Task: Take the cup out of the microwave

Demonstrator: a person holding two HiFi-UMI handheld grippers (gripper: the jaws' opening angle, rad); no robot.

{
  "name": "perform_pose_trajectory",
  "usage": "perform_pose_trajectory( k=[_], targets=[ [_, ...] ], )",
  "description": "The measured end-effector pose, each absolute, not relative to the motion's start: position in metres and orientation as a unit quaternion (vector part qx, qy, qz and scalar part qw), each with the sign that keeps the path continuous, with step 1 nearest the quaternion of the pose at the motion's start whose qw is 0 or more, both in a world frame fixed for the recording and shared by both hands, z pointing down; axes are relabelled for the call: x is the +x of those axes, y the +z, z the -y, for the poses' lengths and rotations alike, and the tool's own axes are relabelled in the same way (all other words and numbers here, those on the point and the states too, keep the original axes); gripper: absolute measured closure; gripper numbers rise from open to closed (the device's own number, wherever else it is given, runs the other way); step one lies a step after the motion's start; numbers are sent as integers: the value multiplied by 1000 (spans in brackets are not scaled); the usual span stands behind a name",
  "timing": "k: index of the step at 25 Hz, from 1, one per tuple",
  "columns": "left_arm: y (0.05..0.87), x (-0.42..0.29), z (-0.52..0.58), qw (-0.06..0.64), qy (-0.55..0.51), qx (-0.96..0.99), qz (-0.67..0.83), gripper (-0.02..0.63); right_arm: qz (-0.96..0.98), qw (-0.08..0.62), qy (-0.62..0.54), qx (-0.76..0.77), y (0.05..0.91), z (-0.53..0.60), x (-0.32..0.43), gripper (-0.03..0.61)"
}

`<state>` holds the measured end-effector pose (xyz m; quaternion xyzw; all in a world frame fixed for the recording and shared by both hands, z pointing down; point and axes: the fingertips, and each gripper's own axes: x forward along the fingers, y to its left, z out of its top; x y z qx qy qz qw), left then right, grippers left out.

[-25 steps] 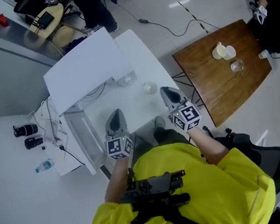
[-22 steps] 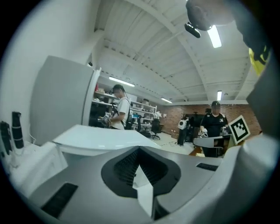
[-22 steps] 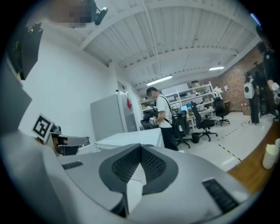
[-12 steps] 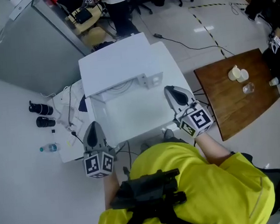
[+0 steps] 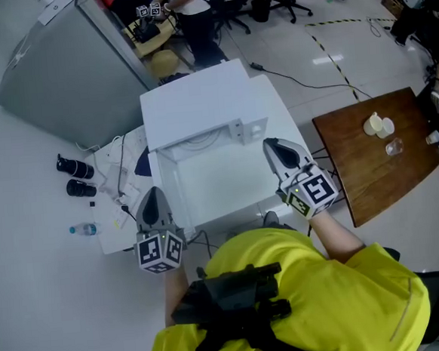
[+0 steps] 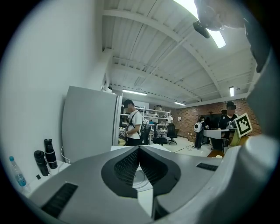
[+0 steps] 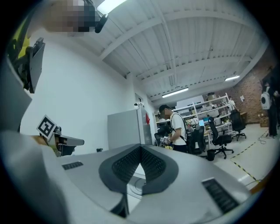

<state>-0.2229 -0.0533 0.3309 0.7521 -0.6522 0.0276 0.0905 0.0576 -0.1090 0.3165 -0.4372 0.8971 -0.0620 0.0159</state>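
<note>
A white box-shaped microwave (image 5: 199, 104) stands at the back of a white table (image 5: 220, 182). I see no cup in or beside it. My left gripper (image 5: 152, 193) hovers at the table's left edge, jaws shut with nothing between them. My right gripper (image 5: 271, 144) hangs over the table's right side, also shut and empty. In the left gripper view the closed left gripper (image 6: 139, 149) points level at the white table top. The right gripper (image 7: 141, 148) in its own view does the same. Its marker cube (image 6: 243, 124) shows at the right of the left gripper view.
Two black bottles (image 5: 75, 169) and a water bottle (image 5: 82, 229) sit at the left. A grey cabinet (image 5: 67, 69) stands behind. A brown table (image 5: 401, 172) at the right carries pale cups (image 5: 377, 126) and a glass (image 5: 393, 147). A person (image 6: 131, 127) stands by the office chairs.
Both grippers have risen. The left one moved left, off the table's middle to its left edge. A clear cup seen on the white table a second ago is out of sight.
</note>
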Motion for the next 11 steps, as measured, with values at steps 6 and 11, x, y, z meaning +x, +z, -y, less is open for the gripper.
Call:
perform_pose_trajectory(
  k=[6, 11],
  targets=[
    [327, -209, 63, 84, 29, 770, 632, 614, -897, 12, -59, -438, 312, 102, 51, 577],
    [331, -210, 66, 78, 40, 769, 633, 614, -896, 10, -54, -440, 313, 98, 47, 576]
  ],
)
